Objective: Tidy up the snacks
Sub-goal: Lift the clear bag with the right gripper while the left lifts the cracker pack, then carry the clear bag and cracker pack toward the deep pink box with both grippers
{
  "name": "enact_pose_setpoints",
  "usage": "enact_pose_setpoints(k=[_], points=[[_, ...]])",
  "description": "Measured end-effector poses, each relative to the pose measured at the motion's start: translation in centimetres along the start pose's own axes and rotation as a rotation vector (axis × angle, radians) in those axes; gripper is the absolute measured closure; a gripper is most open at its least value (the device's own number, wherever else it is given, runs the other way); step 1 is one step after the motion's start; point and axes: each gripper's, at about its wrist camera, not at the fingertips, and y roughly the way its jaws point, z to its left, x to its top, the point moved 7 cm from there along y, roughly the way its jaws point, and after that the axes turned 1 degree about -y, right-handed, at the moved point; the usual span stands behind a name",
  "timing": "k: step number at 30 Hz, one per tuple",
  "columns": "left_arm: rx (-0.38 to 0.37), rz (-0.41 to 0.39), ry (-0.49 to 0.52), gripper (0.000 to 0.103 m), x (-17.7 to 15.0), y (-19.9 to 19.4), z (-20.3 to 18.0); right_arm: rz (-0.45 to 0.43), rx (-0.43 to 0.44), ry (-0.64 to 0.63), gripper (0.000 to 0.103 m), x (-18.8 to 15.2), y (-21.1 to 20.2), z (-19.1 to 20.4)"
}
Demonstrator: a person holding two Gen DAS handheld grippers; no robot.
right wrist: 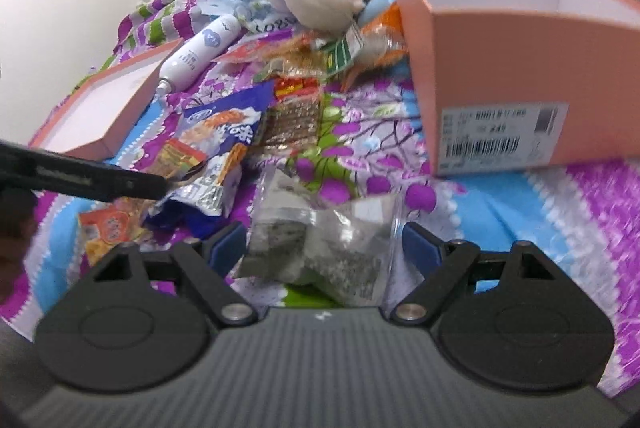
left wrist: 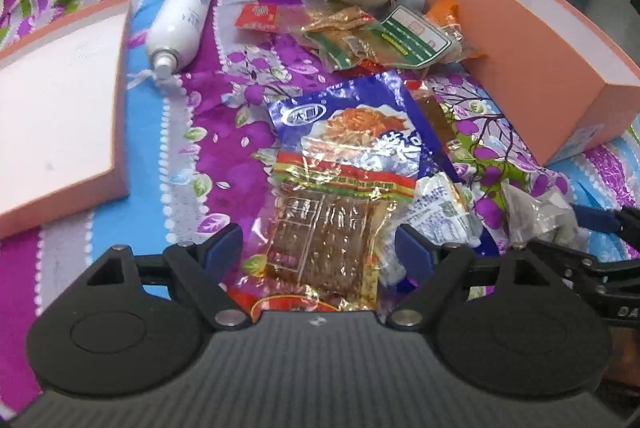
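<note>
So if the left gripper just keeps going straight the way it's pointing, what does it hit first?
Most likely the clear spicy-strip packet, which lies between the open left gripper jaws, on top of the blue snack bag. Depth is hard to judge.

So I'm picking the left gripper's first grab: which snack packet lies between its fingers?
The clear packet of brown strips with the red-and-gold band, lying over the blue bag. The others sit farther off or to the side.
</note>
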Motion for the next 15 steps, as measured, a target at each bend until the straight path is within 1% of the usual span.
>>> enact_pose_setpoints(k=[1, 3, 8, 11, 13, 14, 15], points=[[-0.007, 0.009, -0.016, 0.017, 0.1, 0.4, 0.2, 0.017, 0.025, 0.022, 0.016, -0.2, 0.2, -0.2], [-0.01, 0.015, -0.028, 0.017, 0.2, 1.1, 0.2, 0.021, 0.047, 0.041, 0.016, -0.4, 0.4, -0.4], [-0.018, 0.03, -0.034, 0.017, 0.0, 1.9, 0.3, 0.019, 0.066, 0.014, 0.015, -0.2, 0.8, -0.1], [0.0, 0.029, -0.024, 0.022, 0.0, 2.1, 0.0, 0.015, 0.078, -0.014, 0.026, -0.1, 0.9, 0.4], [0.008, 0.028, -0.025, 0.032, 0.1, 2.1, -0.3, 0.019, 0.093, -0.033, 0.04, -0.2, 0.9, 0.8], [0.009, 0.029, -0.029, 0.034, 0.2, 2.1, -0.4, 0.021, 0.096, -0.042, 0.045, -0.3, 1.0, 0.9], [0.016, 0.029, -0.024, 0.037, 0.2, 2.1, -0.5, 0.022, 0.098, -0.054, 0.057, -0.3, 1.0, 1.1]])
